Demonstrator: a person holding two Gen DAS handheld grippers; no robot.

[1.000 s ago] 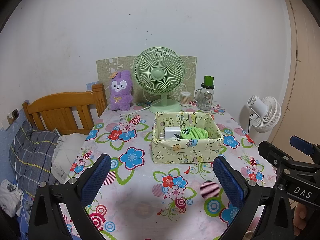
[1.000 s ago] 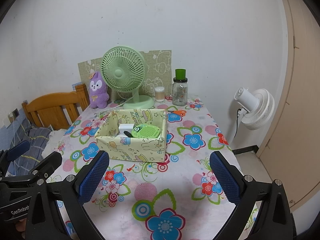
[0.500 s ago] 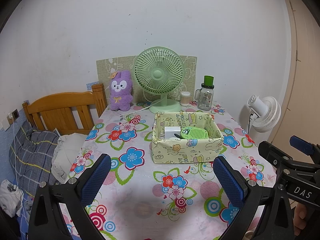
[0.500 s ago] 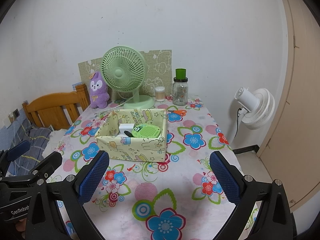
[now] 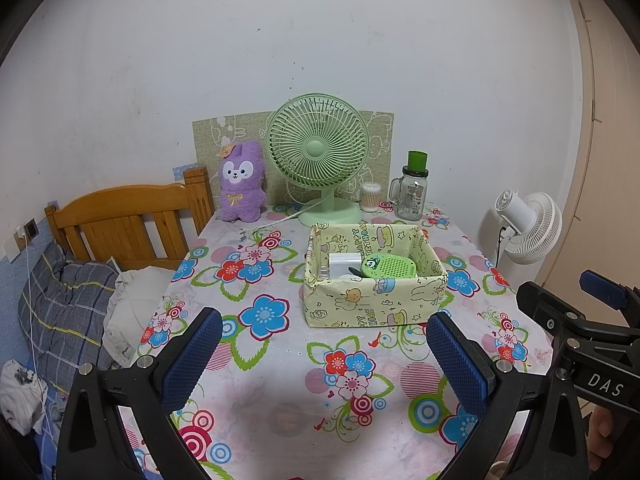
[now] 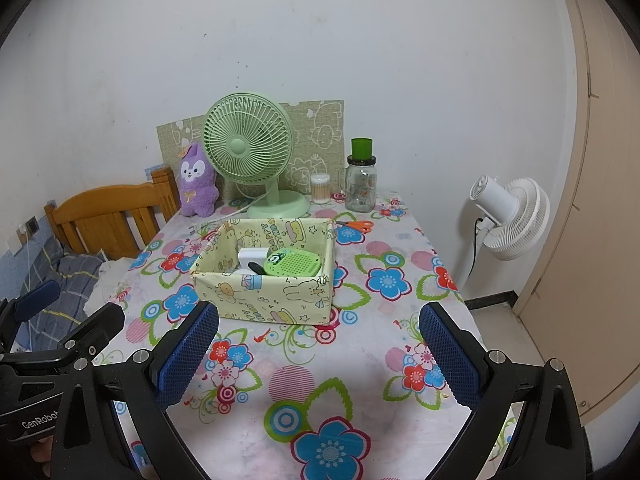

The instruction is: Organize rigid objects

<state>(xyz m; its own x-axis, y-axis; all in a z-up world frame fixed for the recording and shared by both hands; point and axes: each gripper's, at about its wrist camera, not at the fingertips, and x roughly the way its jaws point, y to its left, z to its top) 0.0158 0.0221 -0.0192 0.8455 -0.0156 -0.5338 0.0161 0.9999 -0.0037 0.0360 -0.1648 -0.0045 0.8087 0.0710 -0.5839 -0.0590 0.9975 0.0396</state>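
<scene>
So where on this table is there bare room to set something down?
Free: the near cloth between the box and both open grippers, and the strip left of the box. Crowded: the back edge, with plush, fan, swab tub, jar, scissors.

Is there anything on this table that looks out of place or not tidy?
Only the orange-handled scissors: they lie loose on the tablecloth beside the storage box, behind its right corner, while the other small items already sit inside. Nothing looks spilled or damaged.
</scene>
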